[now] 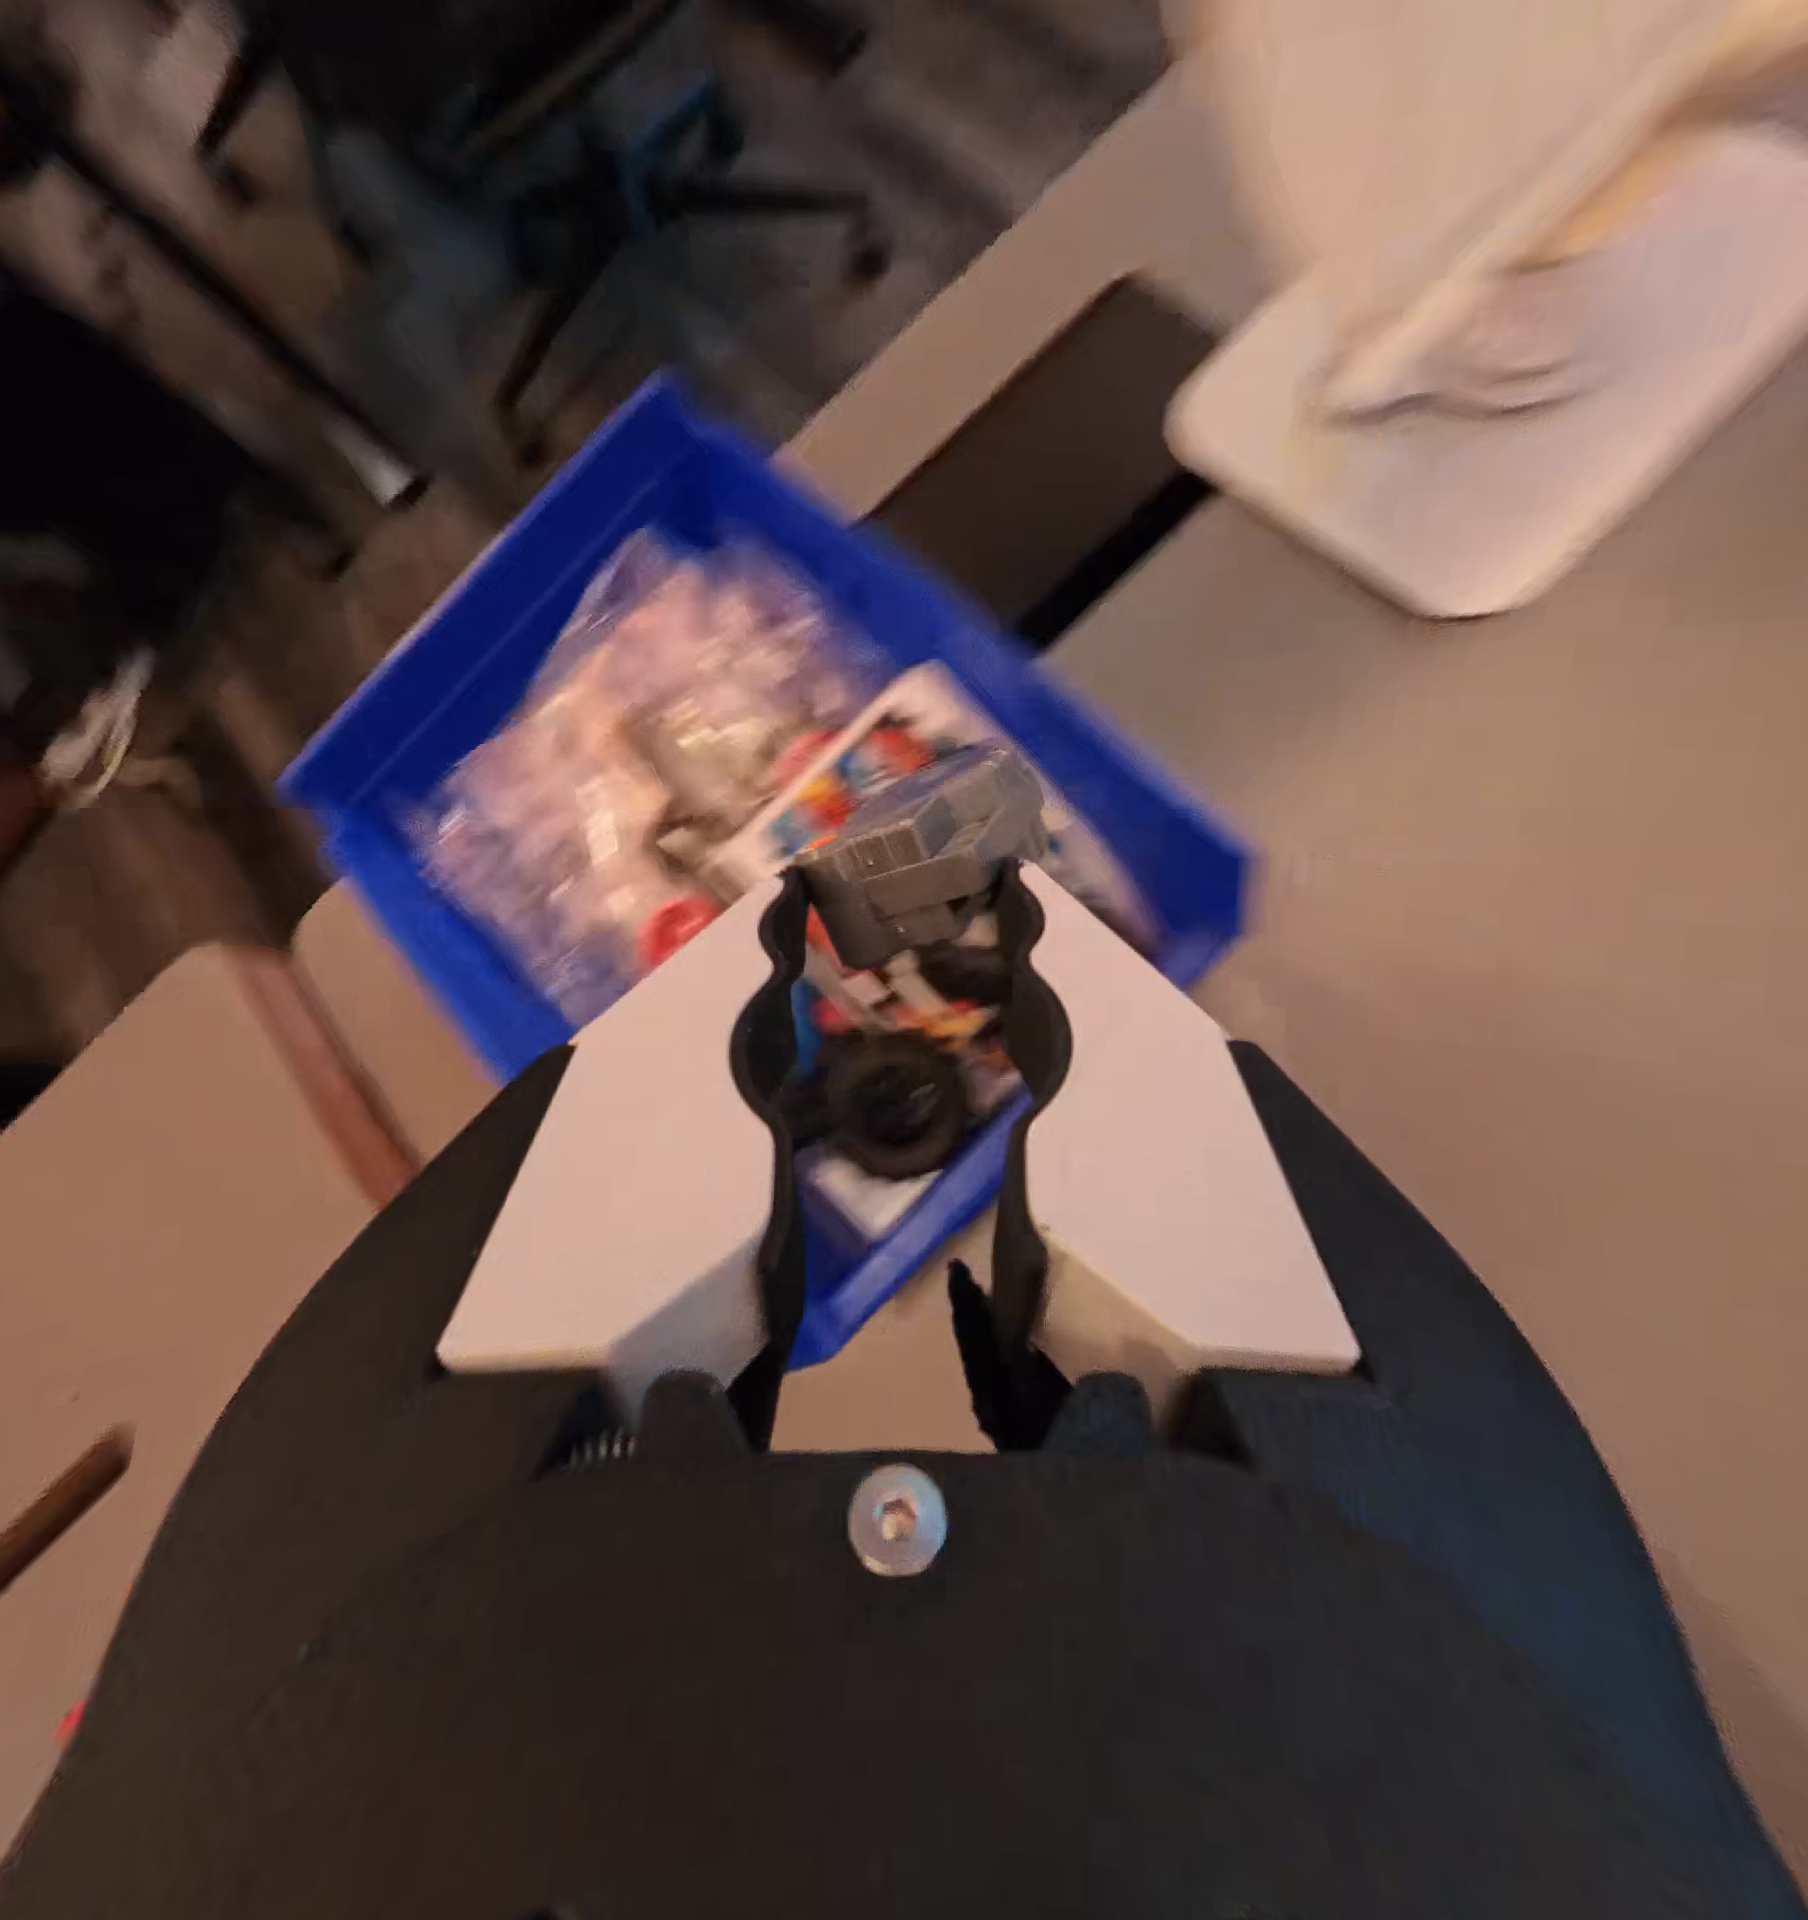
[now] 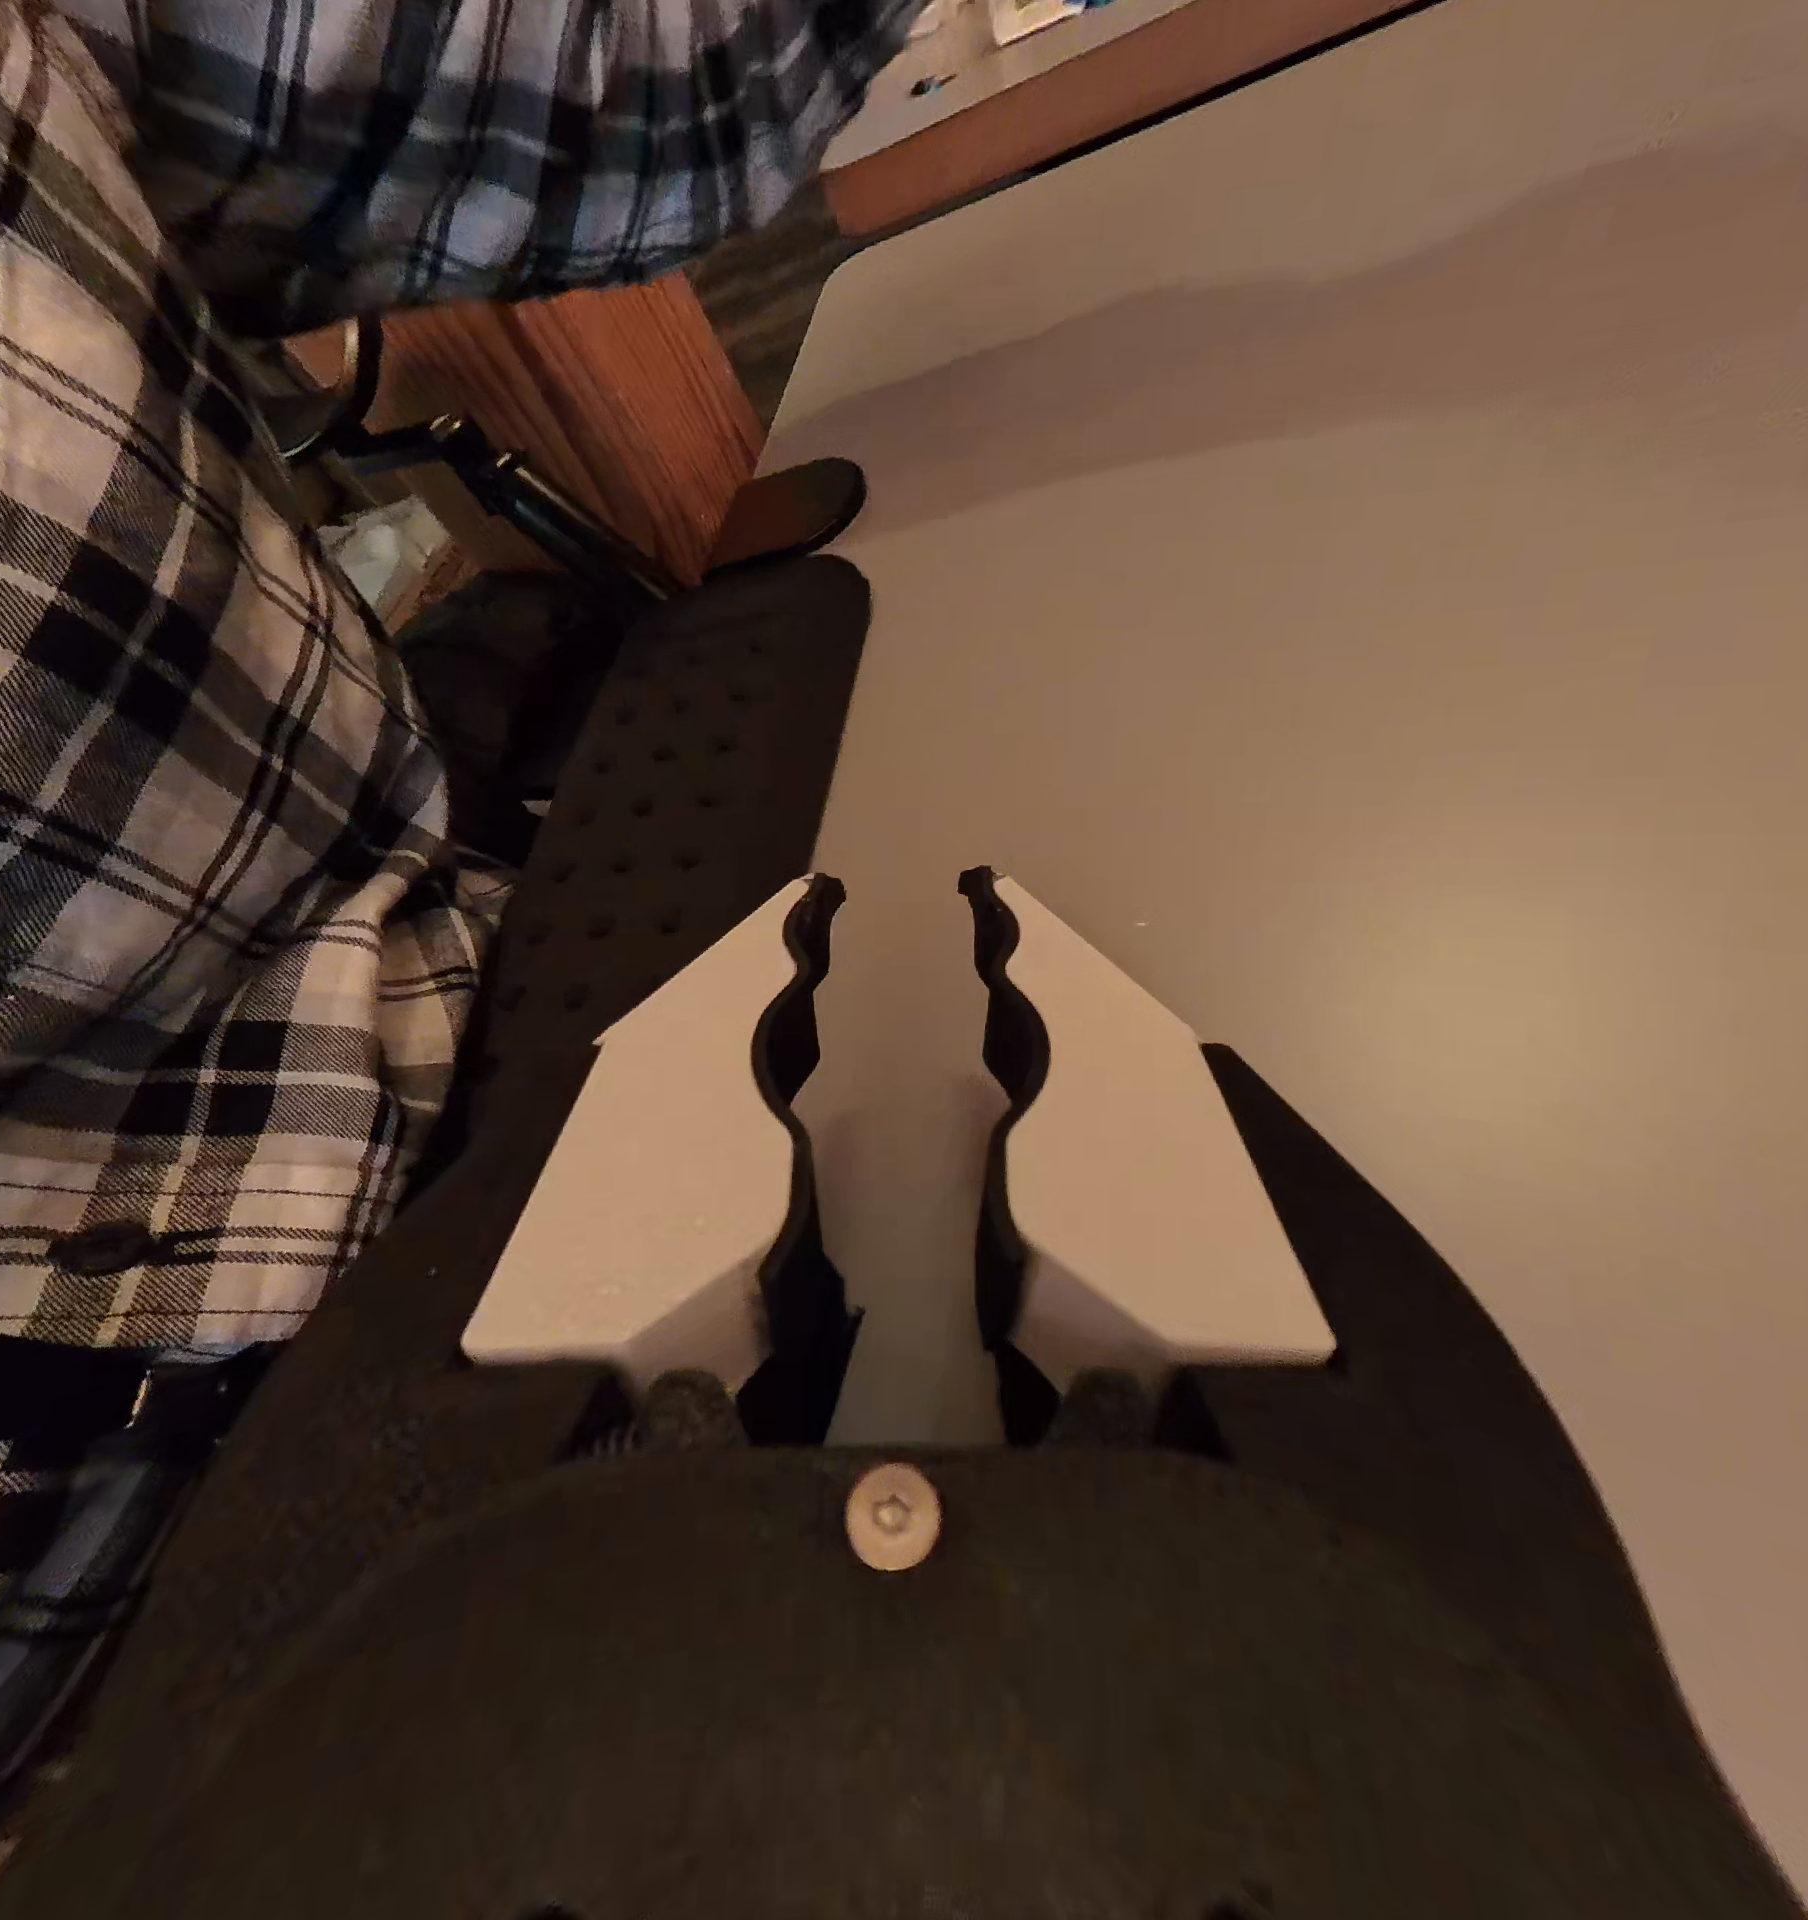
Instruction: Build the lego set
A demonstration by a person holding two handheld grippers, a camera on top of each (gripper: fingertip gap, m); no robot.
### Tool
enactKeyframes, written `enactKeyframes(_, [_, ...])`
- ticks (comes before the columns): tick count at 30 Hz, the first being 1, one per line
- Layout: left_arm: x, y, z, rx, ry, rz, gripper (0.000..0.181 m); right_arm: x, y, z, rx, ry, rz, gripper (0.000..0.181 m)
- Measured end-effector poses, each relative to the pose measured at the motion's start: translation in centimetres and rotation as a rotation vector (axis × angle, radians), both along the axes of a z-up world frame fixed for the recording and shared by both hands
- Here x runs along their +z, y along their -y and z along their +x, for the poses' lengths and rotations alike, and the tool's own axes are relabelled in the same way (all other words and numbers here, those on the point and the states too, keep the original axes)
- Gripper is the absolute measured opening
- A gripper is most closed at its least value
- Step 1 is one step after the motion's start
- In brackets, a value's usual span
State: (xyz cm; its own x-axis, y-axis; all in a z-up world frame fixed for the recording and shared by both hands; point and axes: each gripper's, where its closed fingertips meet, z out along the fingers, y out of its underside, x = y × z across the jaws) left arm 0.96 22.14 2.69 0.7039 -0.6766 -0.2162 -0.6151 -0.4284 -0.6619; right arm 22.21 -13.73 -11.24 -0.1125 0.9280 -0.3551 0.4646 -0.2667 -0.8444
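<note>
The left gripper (image 1: 905, 883) is clamping one partly built lego model (image 1: 915, 914), holding it above one blue bin (image 1: 443, 748) sitting at the table (image 1: 1502, 1039) edge. The right gripper (image 2: 900, 883) is hanging parted, empty, over bare tabletop (image 2: 1399, 727) beside one plaid-shirted person (image 2: 152, 727).

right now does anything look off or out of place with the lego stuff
Nothing looks spilled or broken. The left tool holds a grey lego piece above the blue bin, which still holds the bagged parts and a booklet. The right tool is open and empty over the table. The left view is blurred, so fine damage can't be ruled out.
</note>
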Motion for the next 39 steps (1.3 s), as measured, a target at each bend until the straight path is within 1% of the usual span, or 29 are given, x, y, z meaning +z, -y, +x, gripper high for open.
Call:
enactKeyframes(1, [0.4, 1.6, 2.3, -0.060, 0.028, 0.008, 0.034, 0.3, -0.3, 0.1, -0.015, -0.011, 0.004, 0.026])
enactKeyframes(2, [0.3, 3.3, 4.6, -0.122, 0.037, 0.010, 0.034, 0.8, -0.8, 0.2, -0.034, -0.026, 0.009, 0.026])
enactKeyframes(4, [-1.0, 6.9, 9.0, -0.261, 0.024, 0.027, 0.034, 1.4, -1.9, 0.7, -0.078, -0.038, 0.037, 0.026])
enactKeyframes(6, [-3.2, 10.7, 13.3, -0.389, 0.047, 0.012, 0.034, 2.0, -3.4, 1.5, -0.127, -0.050, 0.063, 0.026])
enactKeyframes(9, [-7.6, 14.8, 17.8, -0.482, 0.083, -0.023, 0.033, 2.6, -6.0, 3.4, -0.216, -0.055, 0.086, 0.025])
enactKeyframes(11, [-10.6, 16.4, 19.6, -0.514, 0.082, -0.029, 0.033, 2.6, -8.0, 5.0, -0.287, -0.047, 0.109, 0.024])
enactKeyframes(13, [-13.2, 18.6, 21.5, -0.568, 0.141, -0.080, 0.033, 2.3, -9.7, 6.5, -0.346, -0.034, 0.108, 0.024])
enactKeyframes(14, [-14.1, 19.3, 22.1, -0.594, 0.131, -0.052, 0.033, 2.2, -10.4, 7.2, -0.371, -0.027, 0.112, 0.024])
enactKeyframes(15, [-14.9, 19.8, 22.7, -0.615, 0.115, -0.018, 0.033, 2.1, -11.0, 7.8, -0.392, -0.021, 0.117, 0.024])
enactKeyframes(17, [-16.3, 22.2, 24.1, -0.690, 0.140, -0.046, 0.031, 2.1, -11.5, 8.4, -0.414, -0.020, 0.112, 0.024])
enactKeyframes(19, [-17.2, 22.8, 24.3, -0.710, 0.090, -0.006, 0.030, 2.0, -11.6, 8.4, -0.415, -0.022, 0.104, 0.024])
enactKeyframes(20, [-17.5, 23.3, 24.4, -0.721, 0.092, -0.024, 0.036, 1.9, -11.6, 8.4, -0.410, -0.015, 0.107, 0.024])
enactKeyframes(21, [-17.7, 23.5, 24.3, -0.711, 0.097, -0.040, 0.049, 1.7, -11.5, 8.3, -0.403, -0.006, 0.110, 0.024])
enactKeyframes(22, [-17.5, 23.5, 24.2, -0.706, 0.119, -0.033, 0.054, 1.5, -11.4, 8.2, -0.396, 0.001, 0.112, 0.024])
enactKeyframes(24, [-16.3, 22.9, 23.3, -0.704, 0.150, 0.003, 0.057, 1.4, -11.3, 8.1, -0.390, 0.003, 0.114, 0.024])
enactKeyframes(26, [-14.0, 20.4, 20.7, -0.645, 0.133, 0.111, 0.051, 1.5, -11.4, 8.2, -0.395, -0.004, 0.108, 0.024])
enactKeyframes(27, [-13.0, 18.5, 18.7, -0.593, 0.100, 0.156, 0.050, 1.6, -11.5, 8.2, -0.398, -0.010, 0.102, 0.024])
enactKeyframes(28, [-12.5, 16.1, 15.9, -0.517, 0.028, 0.190, 0.051, 1.7, -11.5, 8.3, -0.401, -0.017, 0.097, 0.024])
enactKeyframes(29, [-12.4, 13.5, 12.8, -0.449, -0.063, 0.219, 0.051, 1.8, -11.6, 8.3, -0.403, -0.023, 0.092, 0.024])
enactKeyframes(30, [-12.3, 11.3, 9.8, -0.392, -0.128, 0.241, 0.047, 1.9, -11.6, 8.3, -0.402, -0.029, 0.088, 0.024])
enactKeyframes(31, [-12.6, 9.2, 6.8, -0.333, -0.174, 0.214, 0.046, 1.9, -11.6, 8.2, -0.400, -0.030, 0.086, 0.024])
enactKeyframes(32, [-13.3, 7.4, 3.9, -0.271, -0.230, 0.170, 0.048, 1.8, -11.5, 8.2, -0.398, -0.028, 0.086, 0.024])
enactKeyframes(33, [-13.4, 5.8, 1.7, -0.231, -0.271, 0.180, 0.052, 1.7, -11.5, 8.1, -0.395, -0.022, 0.086, 0.024])
enactKeyframes(34, [-13.8, 4.8, 0.1, -0.211, -0.289, 0.162, 0.055, 1.5, -11.4, 8.1, -0.393, -0.014, 0.086, 0.024])
enactKeyframes(35, [-15.0, 4.3, -1.4, -0.173, -0.316, 0.083, 0.057, 1.3, -11.5, 8.1, -0.394, -0.008, 0.088, 0.024])
enactKeyframes(36, [-16.4, 3.9, -2.8, -0.144, -0.352, 0.016, 0.061, 1.2, -11.5, 8.2, -0.395, -0.005, 0.089, 0.024])
enactKeyframes(37, [-17.1, 3.7, -3.1, -0.151, -0.361, 0.004, 0.057, 1.2, -11.5, 8.2, -0.397, -0.005, 0.086, 0.024])
enactKeyframes(38, [-17.4, 3.8, -2.7, -0.171, -0.340, -0.005, 0.047, 1.2, -11.6, 8.2, -0.398, -0.008, 0.082, 0.024])
enactKeyframes(39, [-17.5, 3.8, -2.5, -0.164, -0.333, -0.010, 0.046, 1.2, -11.6, 8.3, -0.399, -0.009, 0.079, 0.024])
